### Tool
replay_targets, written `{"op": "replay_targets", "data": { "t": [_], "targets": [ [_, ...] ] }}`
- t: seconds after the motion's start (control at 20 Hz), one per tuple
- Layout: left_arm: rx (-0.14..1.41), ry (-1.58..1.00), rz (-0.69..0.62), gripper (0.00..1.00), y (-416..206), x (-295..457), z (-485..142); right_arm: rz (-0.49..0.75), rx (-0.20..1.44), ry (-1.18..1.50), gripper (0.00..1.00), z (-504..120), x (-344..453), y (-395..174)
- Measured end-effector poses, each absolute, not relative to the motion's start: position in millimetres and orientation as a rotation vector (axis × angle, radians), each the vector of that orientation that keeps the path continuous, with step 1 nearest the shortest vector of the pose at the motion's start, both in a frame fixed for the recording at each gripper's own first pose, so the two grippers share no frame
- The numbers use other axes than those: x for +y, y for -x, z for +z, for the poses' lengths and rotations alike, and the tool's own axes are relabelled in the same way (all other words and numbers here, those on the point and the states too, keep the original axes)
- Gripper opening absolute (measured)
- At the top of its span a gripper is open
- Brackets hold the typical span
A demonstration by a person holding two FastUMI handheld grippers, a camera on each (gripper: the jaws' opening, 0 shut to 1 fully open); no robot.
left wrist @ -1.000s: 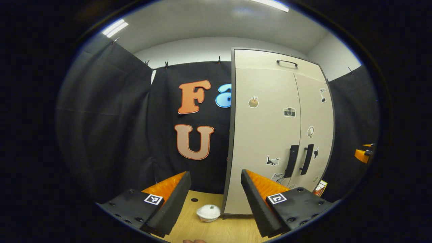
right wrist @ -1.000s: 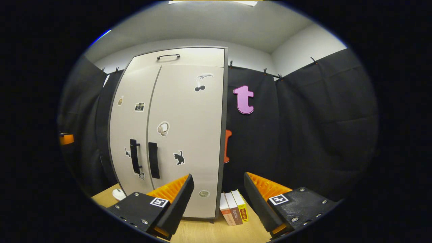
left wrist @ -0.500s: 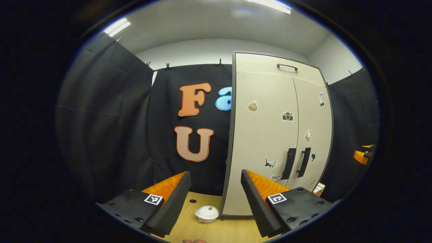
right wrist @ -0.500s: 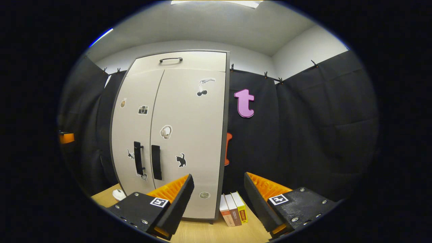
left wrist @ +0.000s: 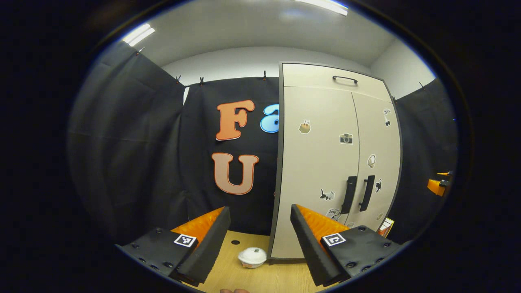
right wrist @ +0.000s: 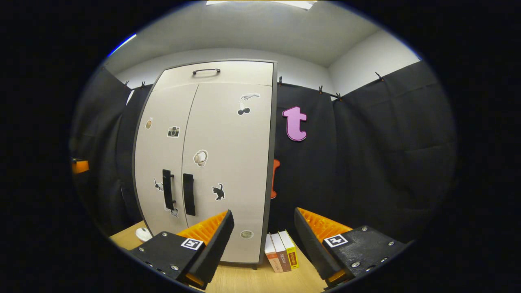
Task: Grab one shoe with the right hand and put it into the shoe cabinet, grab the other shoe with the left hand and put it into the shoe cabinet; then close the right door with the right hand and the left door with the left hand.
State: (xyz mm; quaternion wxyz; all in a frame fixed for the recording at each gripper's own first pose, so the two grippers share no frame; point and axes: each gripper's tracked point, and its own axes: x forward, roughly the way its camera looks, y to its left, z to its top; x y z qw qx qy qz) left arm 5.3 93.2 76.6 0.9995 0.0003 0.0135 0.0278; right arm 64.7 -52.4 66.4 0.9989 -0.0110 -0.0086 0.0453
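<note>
Left gripper view puts the shoe cabinet (left wrist: pixel 321 162) in the right half of the frame, beyond and right of the left tongs (left wrist: pixel 260 236), which stand wide and hold nothing. Both doors look shut, their two dark handles (left wrist: pixel 358 194) upright, side by side at centre right. Right gripper view has the cabinet left of centre, handles nearer the wide, unladen right tongs (right wrist: pixel 263 236). On the wooden bench (left wrist: pixel 260 280) sit a white lidded bowl (left wrist: pixel 252 257) and books (right wrist: pixel 281 250). Judging by this, the task looks finished.
</note>
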Motion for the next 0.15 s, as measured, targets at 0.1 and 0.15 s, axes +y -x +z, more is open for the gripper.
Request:
{"op": "replay_targets", "data": {
  "t": [0.1, 0.15],
  "targets": [
    [0.025, -0.001, 0.051, 0.96, -6.5, 91.9, 76.7, 0.091, -0.016, 0.02, 0.87, 65.5, -52.2, -64.8],
    [0.022, -0.004, 0.047, 0.96, -5.9, 90.1, 76.9, 0.089, -0.015, 0.02, 0.87, 64.5, -52.8, -65.1]
  ]
}}
